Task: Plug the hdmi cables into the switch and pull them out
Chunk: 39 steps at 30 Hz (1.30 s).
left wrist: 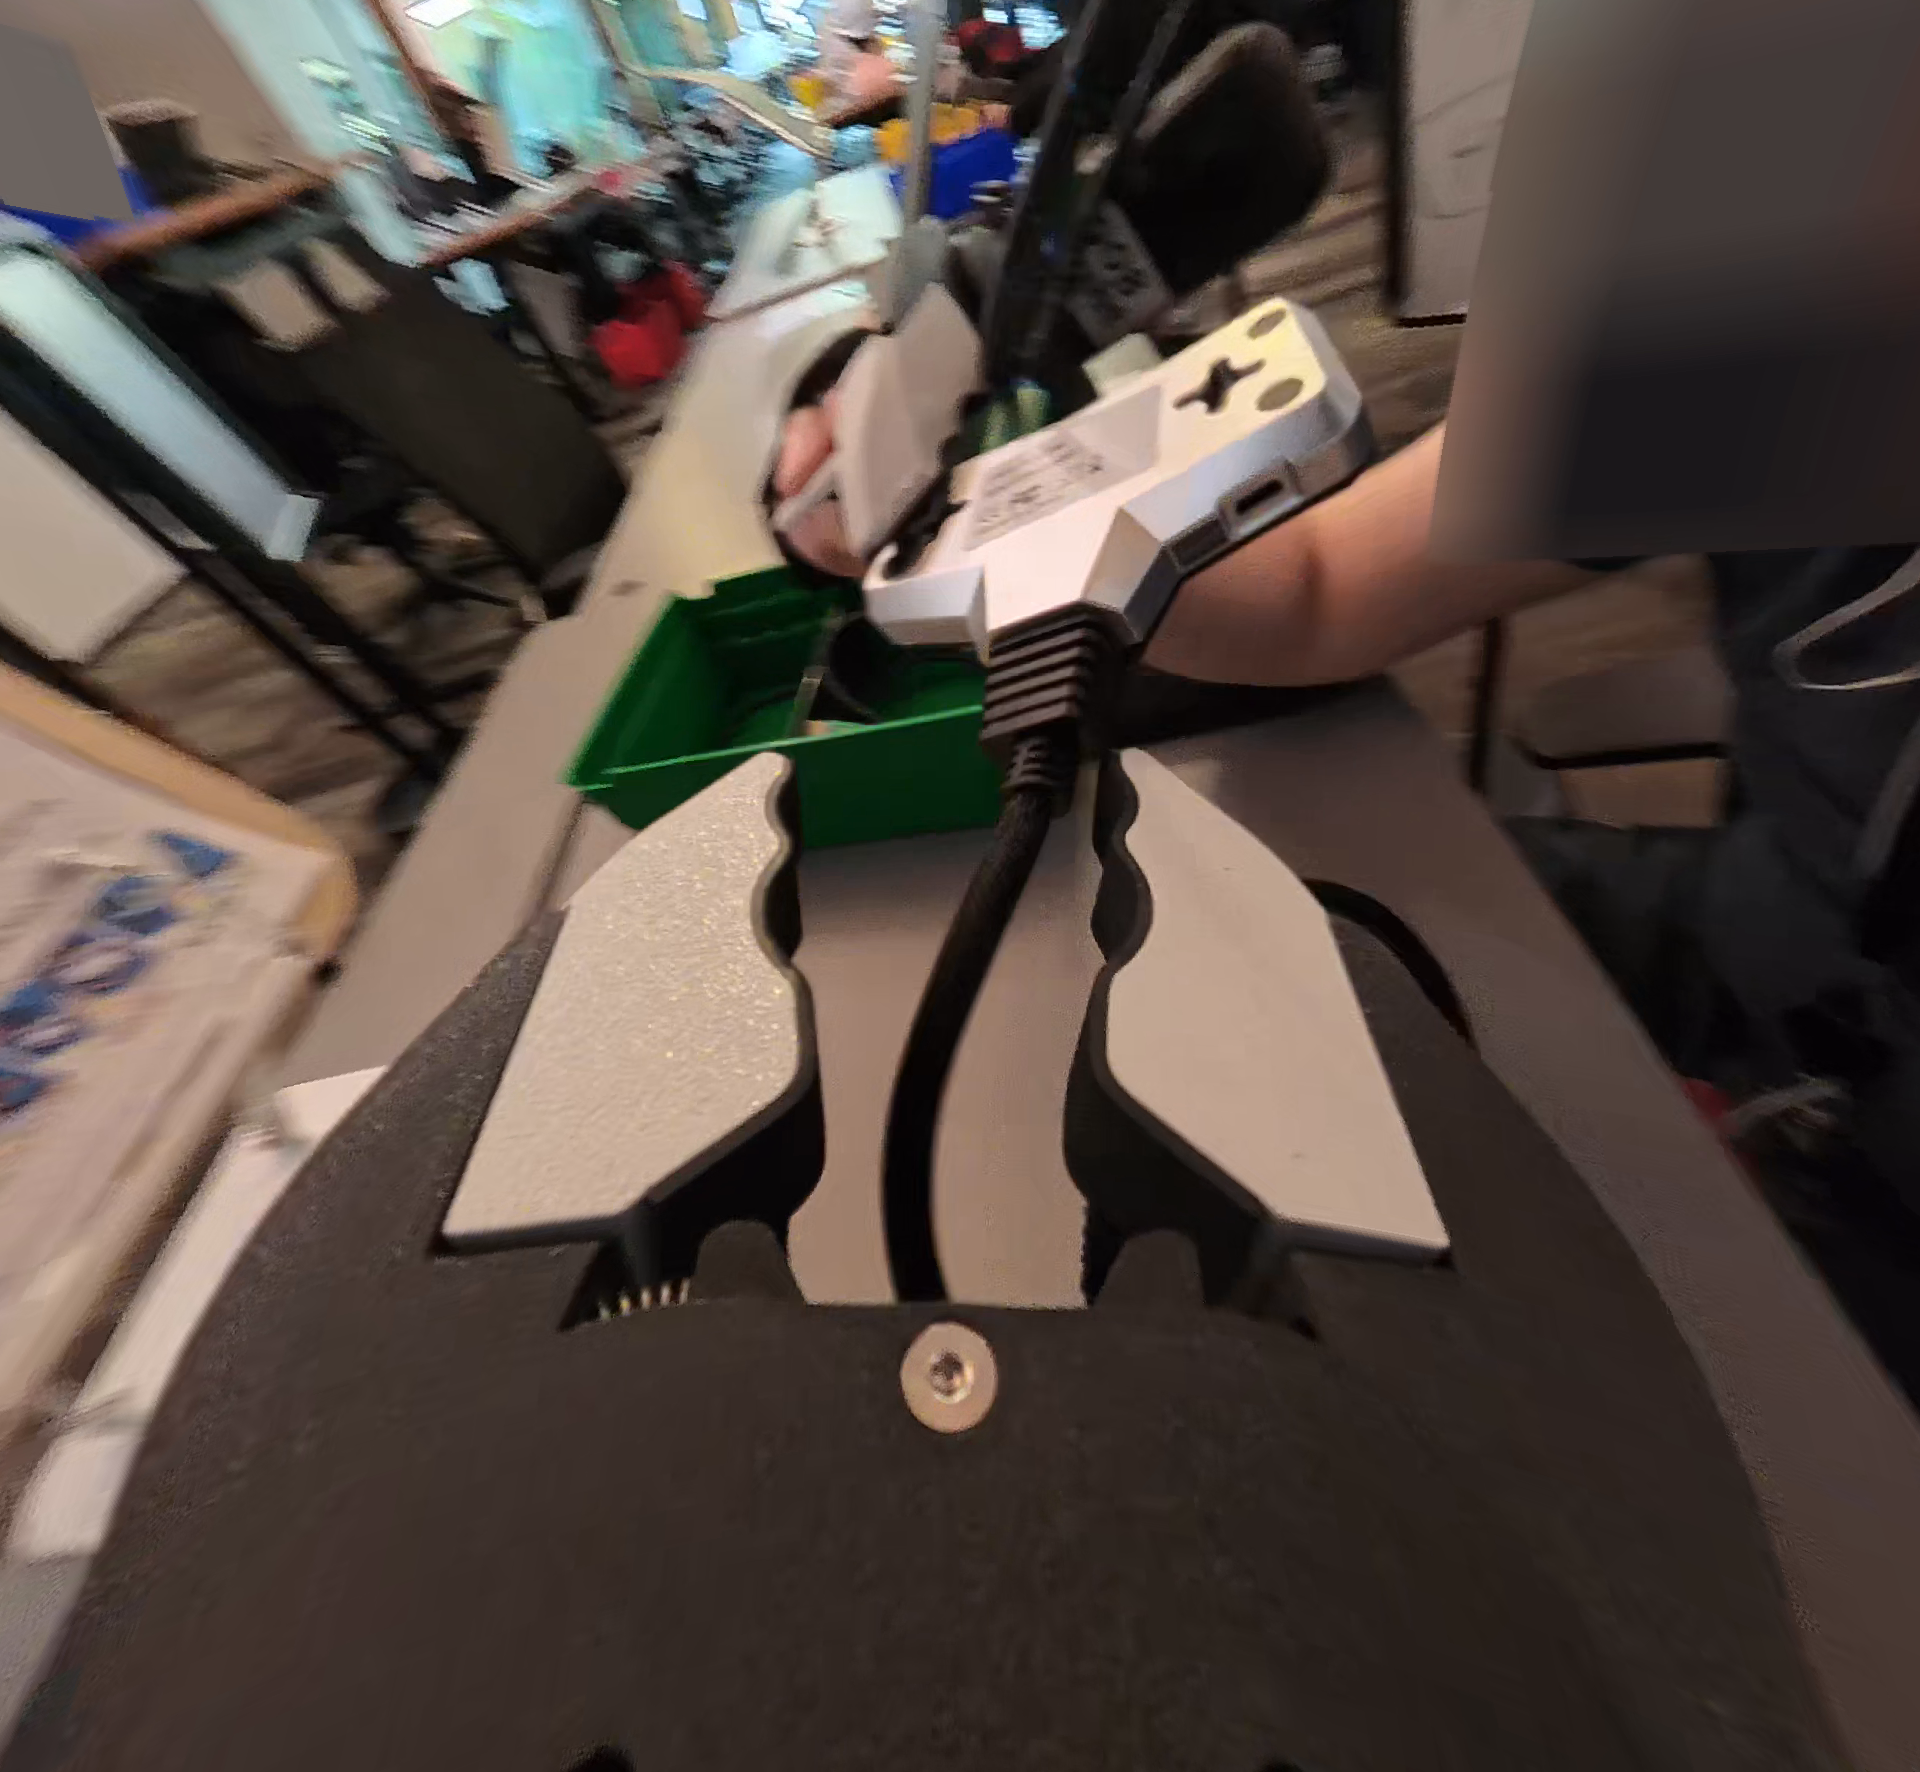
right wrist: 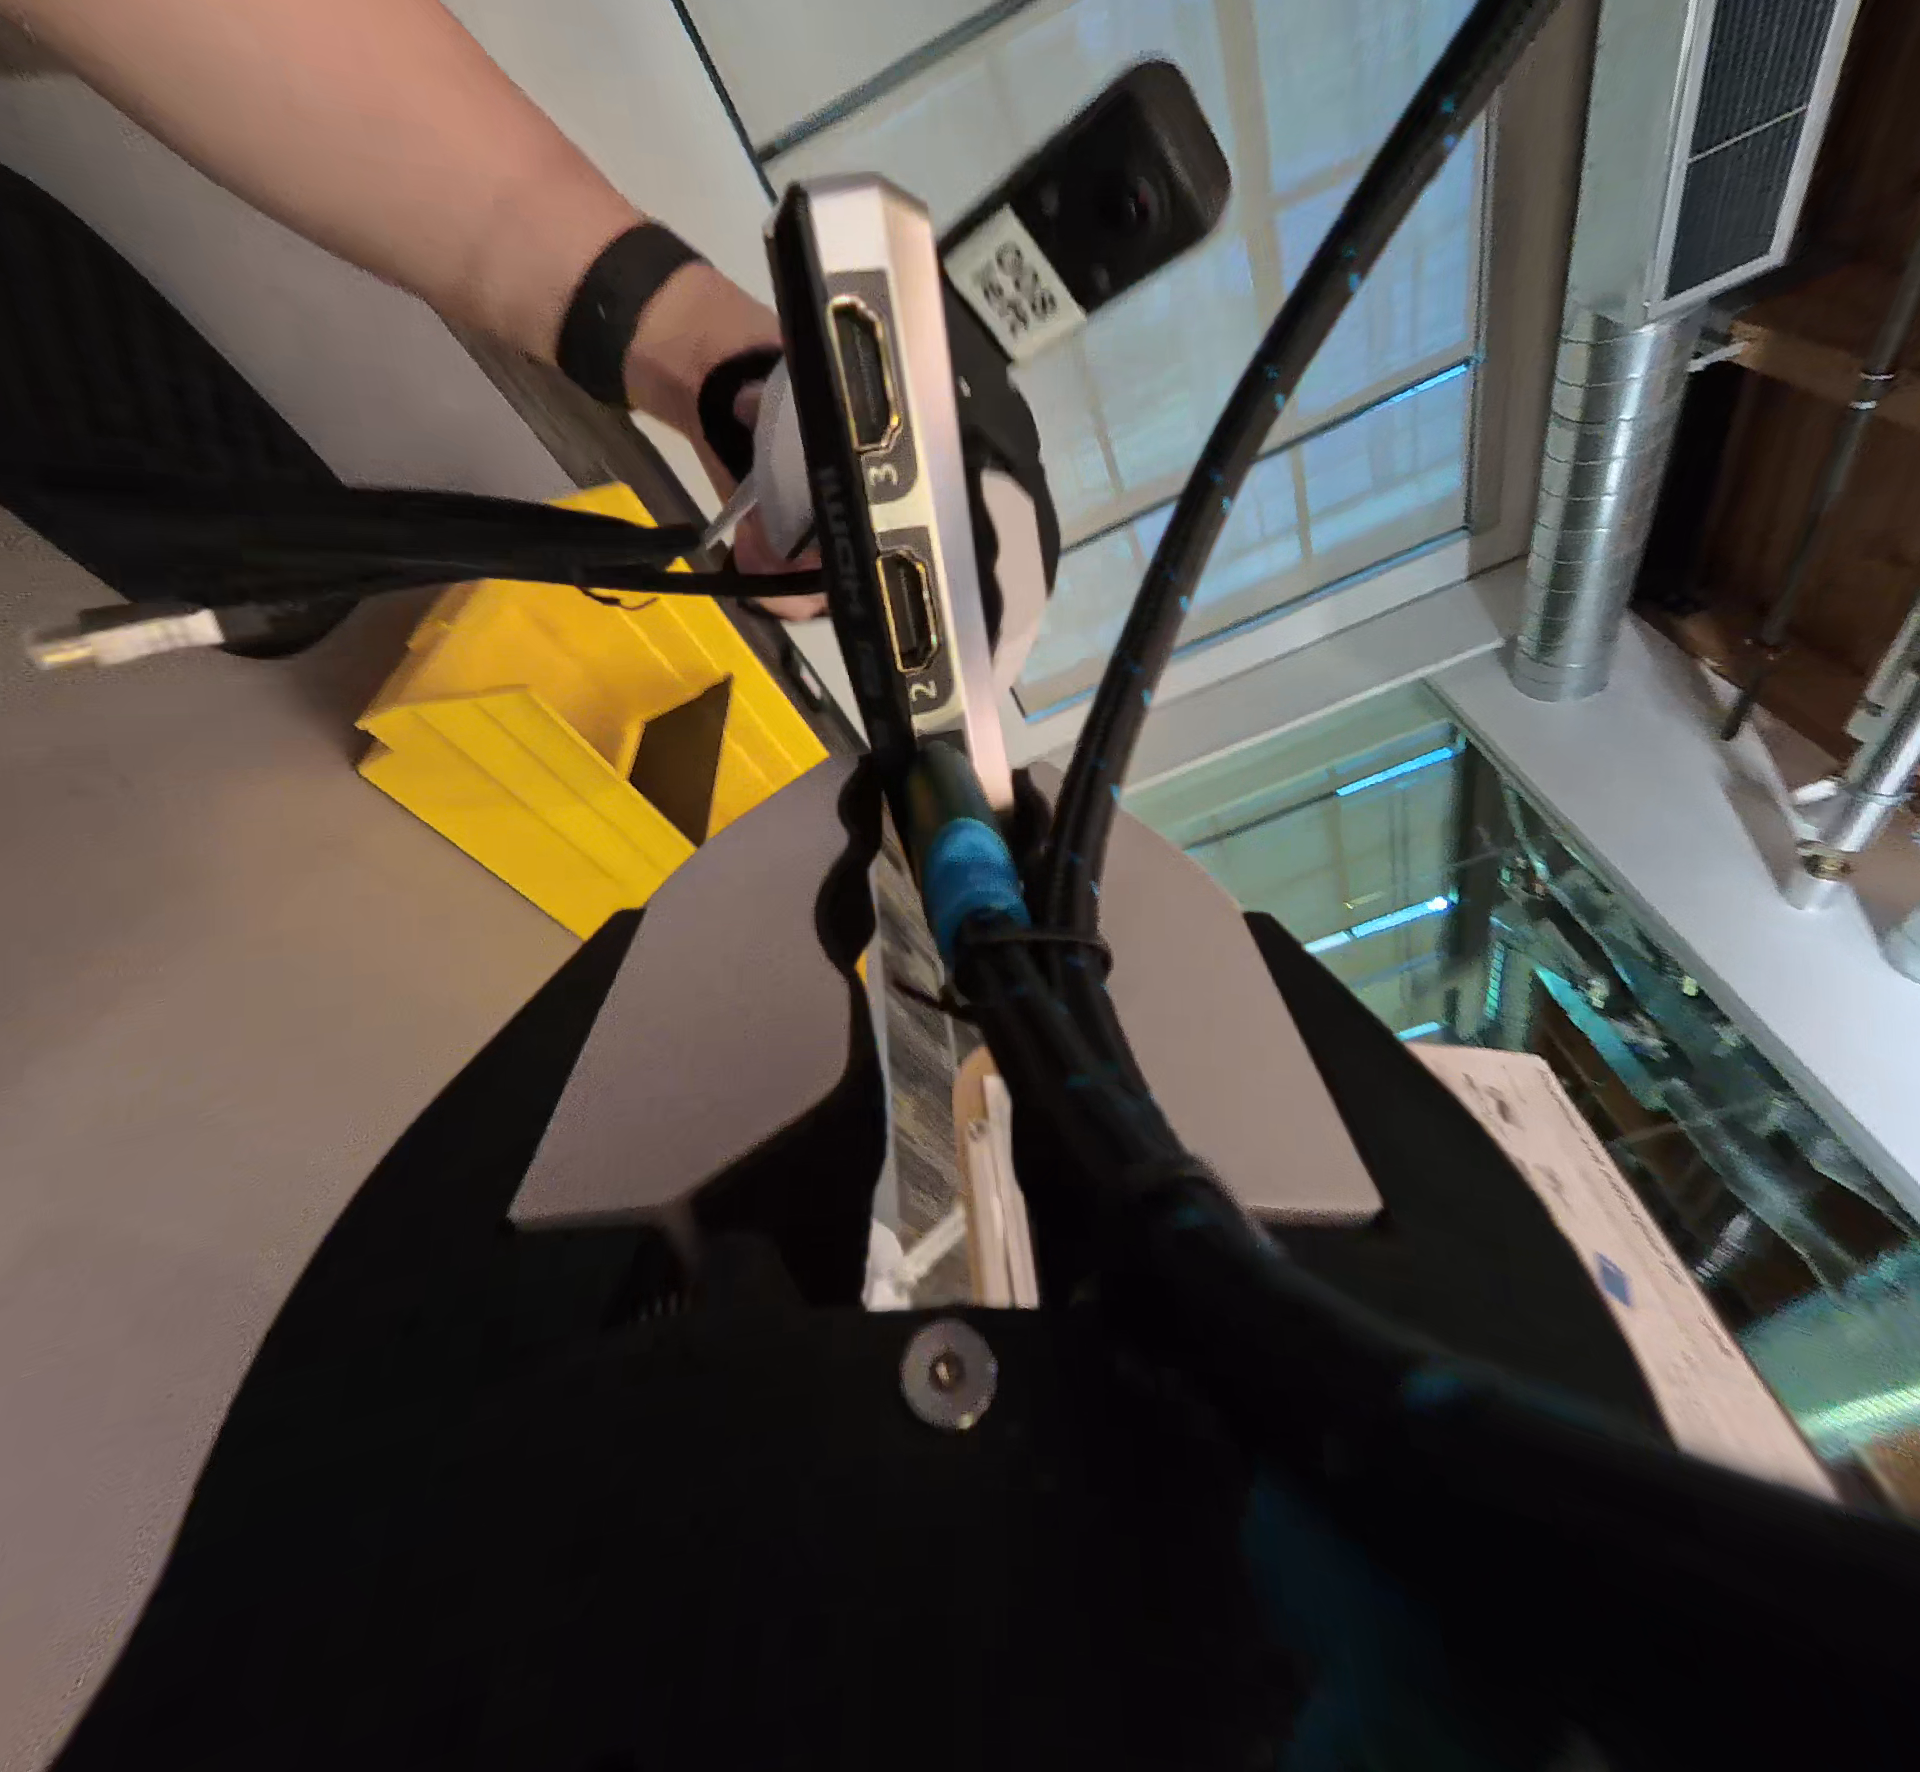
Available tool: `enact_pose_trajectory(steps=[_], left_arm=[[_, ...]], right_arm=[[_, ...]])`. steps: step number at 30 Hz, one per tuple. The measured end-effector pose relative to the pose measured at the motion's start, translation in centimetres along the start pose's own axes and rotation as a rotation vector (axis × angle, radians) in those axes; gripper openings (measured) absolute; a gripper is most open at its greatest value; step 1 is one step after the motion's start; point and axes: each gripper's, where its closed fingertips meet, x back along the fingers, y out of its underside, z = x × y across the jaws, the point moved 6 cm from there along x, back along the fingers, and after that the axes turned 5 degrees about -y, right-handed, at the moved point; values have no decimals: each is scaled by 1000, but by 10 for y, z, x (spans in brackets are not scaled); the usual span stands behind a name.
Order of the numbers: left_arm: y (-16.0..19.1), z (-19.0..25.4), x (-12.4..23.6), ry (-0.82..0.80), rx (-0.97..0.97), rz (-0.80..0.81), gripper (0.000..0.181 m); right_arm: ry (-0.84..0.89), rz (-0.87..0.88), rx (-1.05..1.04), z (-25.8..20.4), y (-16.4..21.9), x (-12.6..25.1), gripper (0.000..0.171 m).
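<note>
The silver HDMI switch (left wrist: 1143,475) hangs in the air above the table, its labelled underside towards the left wrist view. Its black braided cable (left wrist: 956,995) runs back between the fingers of my left gripper (left wrist: 945,777), which stand apart around it; only the right finger touches the ribbed strain relief. In the right wrist view the switch (right wrist: 914,496) shows edge-on with two empty ports. My right gripper (right wrist: 945,808) is shut on the blue-collared HDMI plug (right wrist: 966,870), whose tip meets the switch's lowest port. Its black cable (right wrist: 1195,527) arcs up to the right. My right gripper also shows far off in the left wrist view (left wrist: 894,434).
A green bin (left wrist: 748,714) sits on the grey table (left wrist: 623,579) just beyond my left fingers. A yellow bin (right wrist: 561,704) lies below the switch, with a clear network plug (right wrist: 125,631) to its left. A person's forearm (left wrist: 1299,579) crosses behind the switch. Across from one pair of fingers to the other is roughly 5 centimetres.
</note>
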Motion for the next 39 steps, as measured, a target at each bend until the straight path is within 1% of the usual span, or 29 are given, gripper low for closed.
enact_pose_trajectory(steps=[3,5,7,11,14,16,17,19,21,22,24,27,28,31,34,37,39], left_arm=[[-9,-9,23,-228,-102,33,55],[-12,-5,30,-317,-156,-23,51],[-10,1,25,-402,-245,-122,55],[-4,17,-9,-504,-429,-245,58],[5,20,-36,-506,-503,-302,54],[16,14,-50,-511,-536,-348,53],[20,9,-55,-538,-564,-363,54],[27,-1,-60,-600,-620,-367,46],[29,-5,-62,-635,-656,-338,28],[30,-6,-62,-639,-659,-331,27],[33,-9,-64,-646,-654,-350,27],[40,-14,-68,-669,-740,-429,28],[42,-14,-70,-657,-744,-453,26],[47,-15,-70,-622,-686,-466,23],[51,-19,-68,-672,-710,-487,23],[57,-27,-59,-723,-718,-539,23],[58,-31,-52,-767,-720,-545,23]], right_arm=[[40,-116,24,7,9,4,23],[67,-211,32,12,20,5,23],[91,-289,42,14,29,3,24],[90,-410,40,9,45,-8,24],[72,-457,26,4,52,-15,24],[53,-456,1,1,54,-18,24],[46,-446,-12,1,54,-19,24],[24,-442,-31,-1,55,-20,24],[1,-463,-48,-3,58,-20,24],[3,-464,-54,-3,60,-21,24],[-2,-478,-68,-3,64,-21,24],[-12,-496,-74,-6,71,-23,24],[-15,-501,-70,-7,74,-23,24],[-28,-487,-83,-10,79,-24,25],[20,-469,-117,-8,83,-27,30],[40,-448,-148,-4,90,-22,41],[21,-438,-144,-4,95,-14,41]])
